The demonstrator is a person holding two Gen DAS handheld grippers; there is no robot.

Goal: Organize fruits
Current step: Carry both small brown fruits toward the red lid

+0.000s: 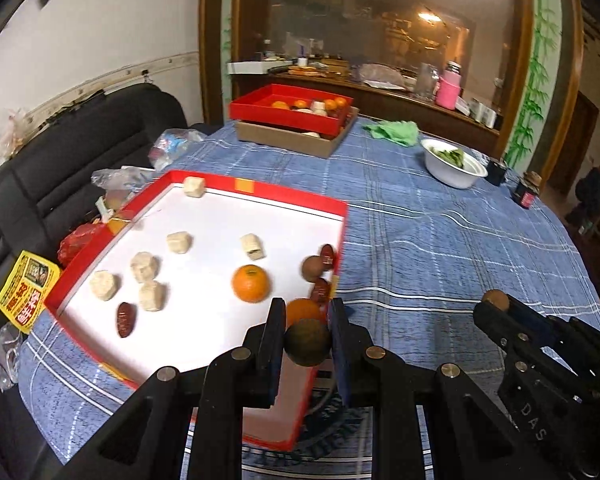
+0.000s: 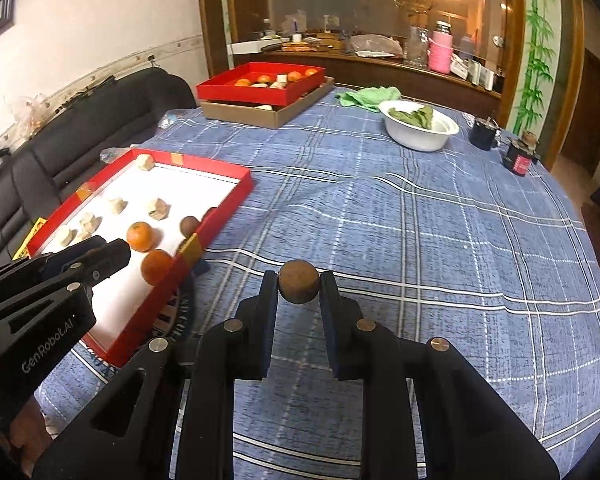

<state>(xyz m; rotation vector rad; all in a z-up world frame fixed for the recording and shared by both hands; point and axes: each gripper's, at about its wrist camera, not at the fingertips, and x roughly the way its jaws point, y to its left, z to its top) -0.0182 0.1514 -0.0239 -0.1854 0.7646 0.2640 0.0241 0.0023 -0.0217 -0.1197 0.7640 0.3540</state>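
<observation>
My left gripper (image 1: 307,312) is shut on a round brown fruit (image 1: 307,342), held over the near right corner of a red tray with a white floor (image 1: 204,320). The tray holds two oranges (image 1: 250,283), another brown fruit (image 1: 313,269), red dates (image 1: 125,319) and several pale cake blocks (image 1: 144,266). My right gripper (image 2: 299,278) is shut on a second brown round fruit (image 2: 299,282), above the blue checked tablecloth, right of the tray (image 2: 220,216). The right gripper also shows in the left wrist view (image 1: 496,300).
At the far side a second red tray (image 1: 288,114) with oranges rests on a brown cardboard box (image 1: 296,140). A white bowl of greens (image 1: 452,164), a green cloth (image 1: 394,130) and dark jars (image 1: 525,196) stand on the right. A black sofa (image 1: 72,160) is left.
</observation>
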